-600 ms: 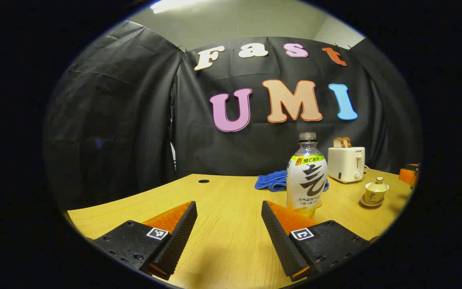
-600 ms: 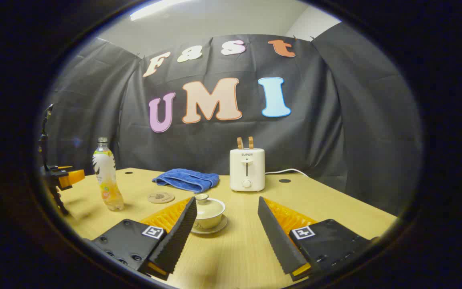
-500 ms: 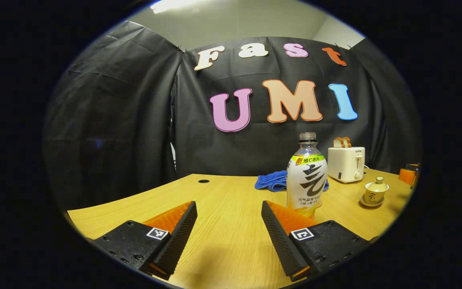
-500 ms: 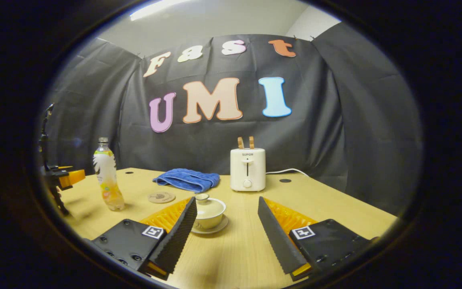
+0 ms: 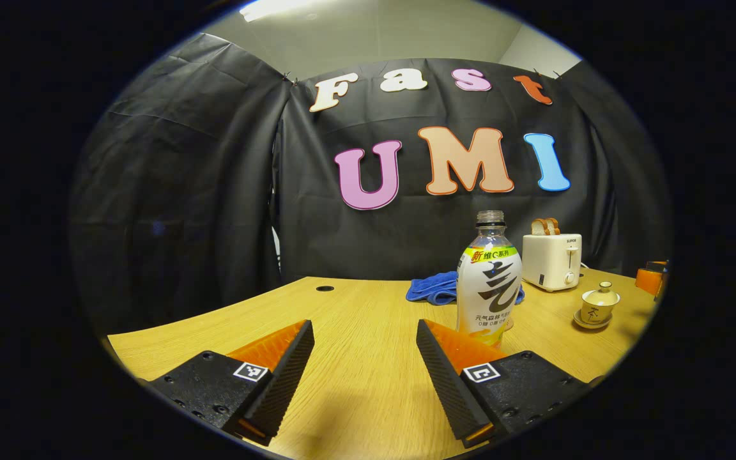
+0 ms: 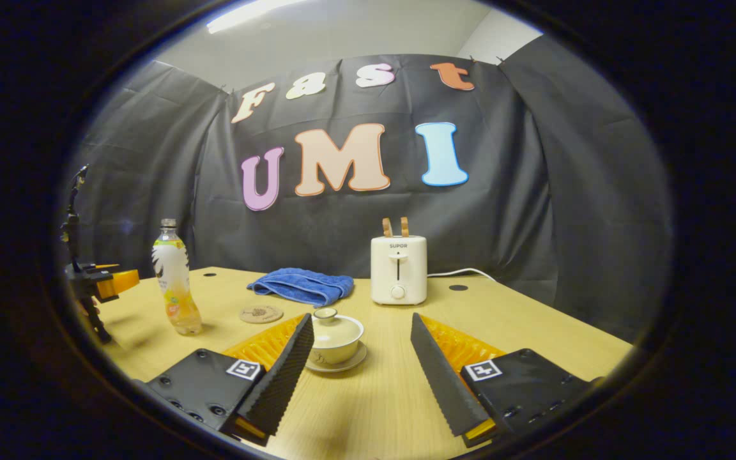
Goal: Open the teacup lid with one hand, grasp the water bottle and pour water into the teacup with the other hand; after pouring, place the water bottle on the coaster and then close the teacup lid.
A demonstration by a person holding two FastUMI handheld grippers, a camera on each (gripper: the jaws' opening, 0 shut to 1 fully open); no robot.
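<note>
The right tool (image 6: 361, 370) gapes empty just short of the lidded teacup (image 6: 336, 337), which sits slightly left of its centreline on the desk (image 6: 521, 319). The left tool (image 5: 365, 377), also open, has the upright bottle (image 5: 488, 281) ahead to its right.

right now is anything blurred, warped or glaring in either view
Left gripper view: sharp; fisheye bends the table edge; bottle crisp, soft shadow by the left gripper. Right gripper view: ceiling light glares at top; teacup and toaster sharp.
</note>
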